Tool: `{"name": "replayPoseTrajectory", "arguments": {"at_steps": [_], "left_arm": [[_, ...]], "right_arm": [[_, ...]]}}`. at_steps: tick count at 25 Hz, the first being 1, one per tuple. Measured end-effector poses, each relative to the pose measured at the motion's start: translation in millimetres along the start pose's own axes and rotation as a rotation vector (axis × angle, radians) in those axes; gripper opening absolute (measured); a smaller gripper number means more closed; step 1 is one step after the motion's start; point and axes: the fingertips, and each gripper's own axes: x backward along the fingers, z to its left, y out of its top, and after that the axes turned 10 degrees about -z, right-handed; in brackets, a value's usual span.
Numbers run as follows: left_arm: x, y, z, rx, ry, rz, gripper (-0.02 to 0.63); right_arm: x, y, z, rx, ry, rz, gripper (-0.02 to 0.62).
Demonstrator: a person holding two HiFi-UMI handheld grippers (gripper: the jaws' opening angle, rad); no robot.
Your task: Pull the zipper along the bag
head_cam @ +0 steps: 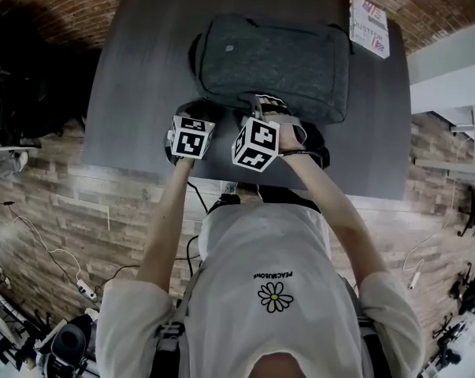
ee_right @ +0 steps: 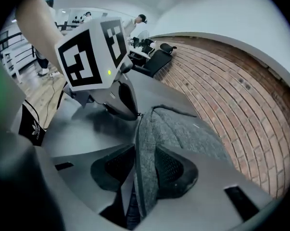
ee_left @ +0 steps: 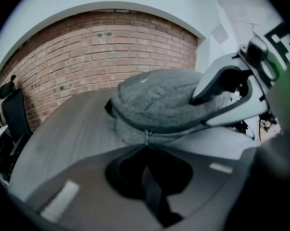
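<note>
Brick wall [ee_left: 111, 47] across the back, dark grey table [head_cam: 135, 69] in front of it, wood-look floor [head_cam: 56, 203] under me. Grey bag [head_cam: 276, 61] lies flat on the table, roughly ctr, long side twd me, its near edge right at both of my grippers. White booklet [head_cam: 369, 26] w/ print sits at the far right corner of the table, just beside the bag's right end, not touching it. Black chair [ee_left: 12, 109] stands off to the left by the wall.

My left gripper [ee_left: 146, 146] points down at the bag's near edge, jaws closed together, pinching the small metal zipper pull [ee_left: 146, 137] at their very tip. The zipper line runs from there along the bag's rim to both sides.

My right gripper [ee_right: 145, 162] is just beside the left one, also angled down at that same near edge. Its jaws stand part-way apart w/ a raised fold of the bag's grey fabric btw them. Both mesh pads look pressed against the fold, so it's clamped on the bag itself, not on the pull. From the right gripper view, the left one's tip meets the bag just beyond that fold.
</note>
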Motion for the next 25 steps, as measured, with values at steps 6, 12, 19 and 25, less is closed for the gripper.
{"name": "replayPoseTrajectory", "arguments": {"at_steps": [6,12,19,25], "left_arm": [[-0.6,-2.4,0.1,0.003,-0.017,-0.006,0.005],[-0.4,-4.6,2.5,-0.025,-0.013,0.003,0.005],[-6.0,-1.5,19.4,-0.036,0.017,0.002,0.006],[-12.4,8.1,36.8,-0.105,0.013,0.016,0.006]], "right_arm": [[-18.3,-13.5,-0.7,0.115,0.0,0.121,0.121],[-16.5,-11.2,2.0,0.043,0.007,0.1,0.073],[-4.8,-7.8,5.2,-0.004,0.079,0.097,0.021],[24.1,-27.0,20.4,0.026,0.128,0.1,0.018]]}}
